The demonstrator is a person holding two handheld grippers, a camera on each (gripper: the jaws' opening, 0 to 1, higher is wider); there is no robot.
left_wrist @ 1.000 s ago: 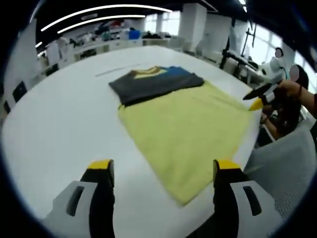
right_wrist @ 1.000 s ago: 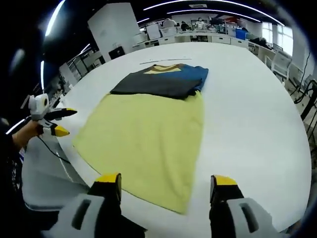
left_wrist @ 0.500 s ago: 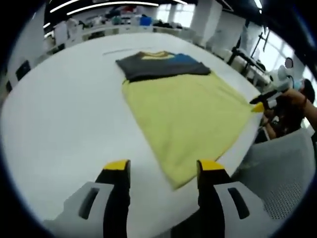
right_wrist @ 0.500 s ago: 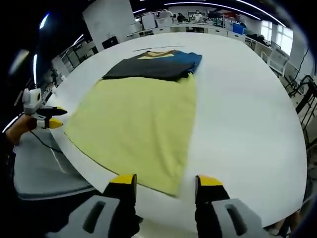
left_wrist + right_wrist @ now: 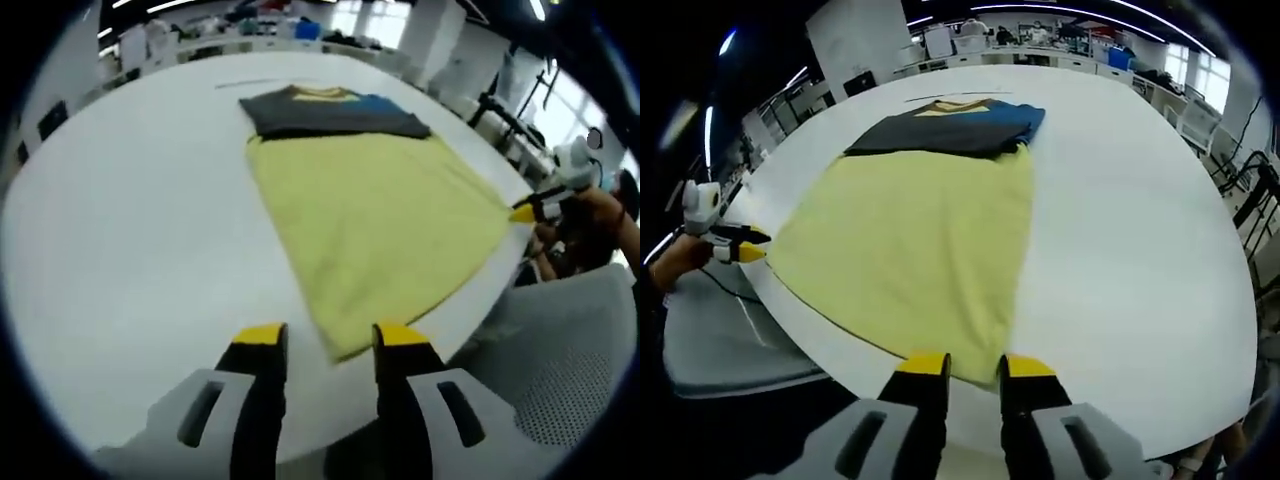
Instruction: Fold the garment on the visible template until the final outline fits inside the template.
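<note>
A yellow garment (image 5: 380, 210) (image 5: 920, 230) lies flat on the white table (image 5: 130, 230) (image 5: 1130, 250). Its far end is a folded dark grey and blue part (image 5: 330, 112) (image 5: 940, 130) with a yellow collar. My left gripper (image 5: 331, 335) sits at the table's near edge, its jaws drawn close either side of a near corner of the yellow cloth, with a gap left. My right gripper (image 5: 976, 364) stands at the other near corner, jaws nearly together, a narrow gap showing. Each gripper also appears in the other's view, held in a hand: the right gripper (image 5: 522, 212) and the left gripper (image 5: 745, 250).
A grey mesh chair (image 5: 560, 350) (image 5: 710, 340) stands just off the table's near edge. A thin dark line (image 5: 245, 83) lies on the table beyond the garment. Desks and equipment fill the room behind. Bare tabletop lies on both sides of the cloth.
Both grippers' jaws have narrowed steadily from wide open. Both cameras have come lower and nearer the garment's near corners.
</note>
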